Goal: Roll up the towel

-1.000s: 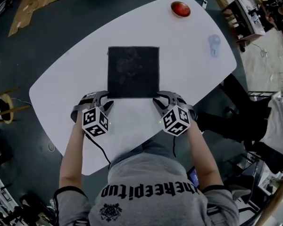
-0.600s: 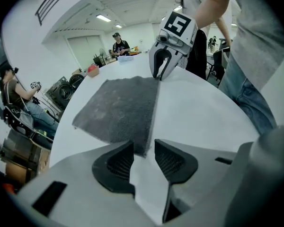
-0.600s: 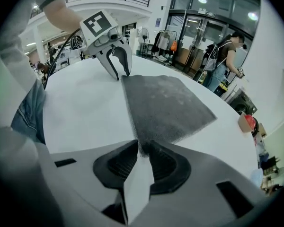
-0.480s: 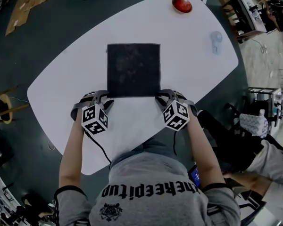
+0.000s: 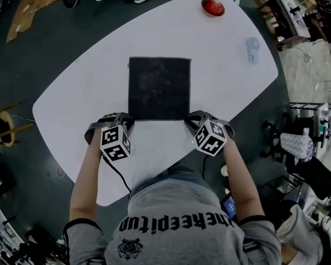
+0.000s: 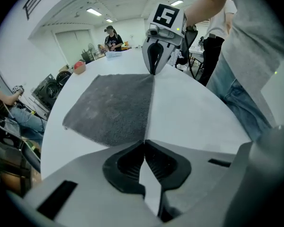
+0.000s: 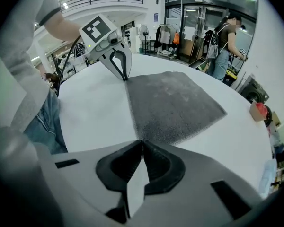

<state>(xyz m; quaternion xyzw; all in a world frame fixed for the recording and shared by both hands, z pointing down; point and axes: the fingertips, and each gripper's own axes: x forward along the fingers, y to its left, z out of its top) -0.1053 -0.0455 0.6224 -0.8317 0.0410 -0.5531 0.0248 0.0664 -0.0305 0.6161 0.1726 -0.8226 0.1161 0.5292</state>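
Dark grey towel [image 5: 159, 88] lies flat and square, fully unrolled, in the middle of the white oval table [image 5: 88, 93], its near edge facing the person. The left gripper [image 5: 128, 118] is at the near-left corner. Its jaws have just been closing, and its own view shows the tips meeting right on the corner, apparently nipping the fabric edge. The right gripper [image 5: 188, 116] is at the near-right corner, jaws likewise drawn together with the tips at the corner of the cloth; both point steeply down at the table. Step in hand, as judged: taking hold of the near edge, with no roll started yet. The next move calls for lifting both corners together just clear of the table and folding the edge over towards the far side, keeping the two hands level so the roll starts straight. A red dome [image 5: 212, 6] at the far right sits well apart from the towel.
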